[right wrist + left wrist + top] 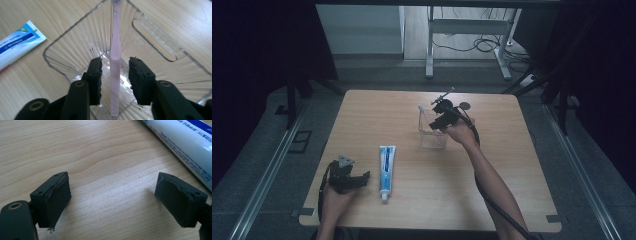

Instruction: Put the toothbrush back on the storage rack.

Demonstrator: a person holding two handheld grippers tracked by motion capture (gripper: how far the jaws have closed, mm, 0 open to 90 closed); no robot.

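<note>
Two black two-jaw tongs at a pale wooden table, one in each hand. Nearest, at the table's front left: left gripper resting low on the wood, jaws spread wide with nothing between them, bare woodgrain in the gap. Just beside it, to its right: white and blue toothpaste tube lying flat, long axis running front to back, cap toward the person, untouched.

Farther back, right of centre: right gripper held over a clear plastic ribbed holder cup, pointing down into its open mouth. Jaws parted narrowly, one on each side of a slim pale pink toothbrush handle; slim gaps visible on both sides, pads not pressing, so loosely flanking rather than clamping. Handle standing on end inside the cup, lower end near the slotted floor, long axis running straight up between the jaws and along the line of the gripper.

Judged relation for the coming move: toothbrush directly between the right jaws and in line with them, so backing straight out along that axis looks the clean way to leave it standing. Toothpaste tube well apart from the cup, far nearer the left hand.
</note>
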